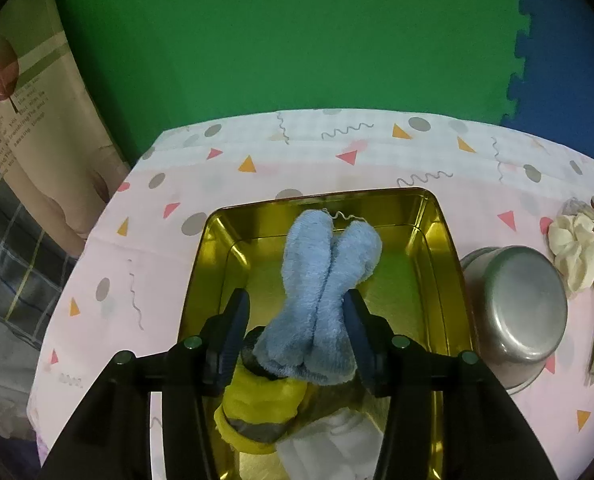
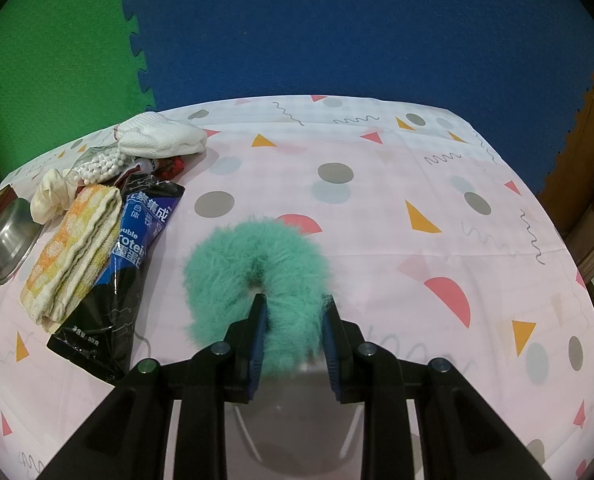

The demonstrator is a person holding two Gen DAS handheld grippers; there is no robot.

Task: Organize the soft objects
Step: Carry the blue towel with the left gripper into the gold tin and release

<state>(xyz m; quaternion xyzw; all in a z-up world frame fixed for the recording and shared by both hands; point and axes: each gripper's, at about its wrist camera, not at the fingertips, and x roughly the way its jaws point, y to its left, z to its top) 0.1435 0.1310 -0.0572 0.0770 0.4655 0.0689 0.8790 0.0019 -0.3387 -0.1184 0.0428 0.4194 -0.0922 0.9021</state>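
Observation:
In the left wrist view a pair of fluffy light blue socks (image 1: 325,280) lies in a gold metal tin (image 1: 445,248), over a yellow and grey sock (image 1: 257,412) and a white cloth (image 1: 337,440). My left gripper (image 1: 297,304) is open with its fingers on either side of the blue socks; only the right pad touches them. In the right wrist view my right gripper (image 2: 295,306) is shut on a fluffy teal scrunchie (image 2: 253,264), which rests on the patterned pink tablecloth (image 2: 377,200).
An upturned steel bowl (image 1: 525,312) stands right of the tin; it also shows in the right wrist view (image 2: 11,236). Beside it lie a cream scrunchie (image 2: 51,196), a checked orange towel (image 2: 73,252), a black snack packet (image 2: 129,264), a bag of white beads (image 2: 101,168) and white socks (image 2: 161,138).

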